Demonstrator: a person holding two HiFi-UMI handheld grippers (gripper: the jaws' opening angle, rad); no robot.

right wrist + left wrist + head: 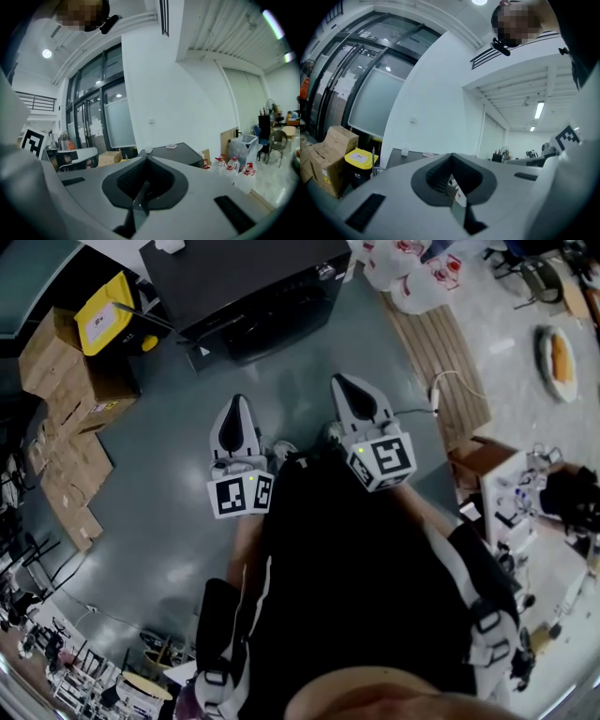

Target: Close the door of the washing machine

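Observation:
The washing machine [246,279] is a black box at the top of the head view. Its dark round door [267,334] faces me and looks flush with the front. Both grippers hang over the grey floor, a good step short of the machine and touching nothing. My left gripper [234,407] has its jaws together in a point with nothing between them. My right gripper [345,382] is the same, a little closer to the machine. The machine's flat top [176,151] shows beyond the right gripper's [145,161] shut jaws. It also shows as a dark slab [407,154] beyond the left gripper [451,157].
Cardboard boxes [66,362] and a yellow-lidded bin [108,310] stand left of the machine. Bagged water bottles [412,273] and a wooden pallet [441,352] lie to its right. A cluttered bench [520,502] is at the right, and a cable [441,395] crosses the pallet's edge.

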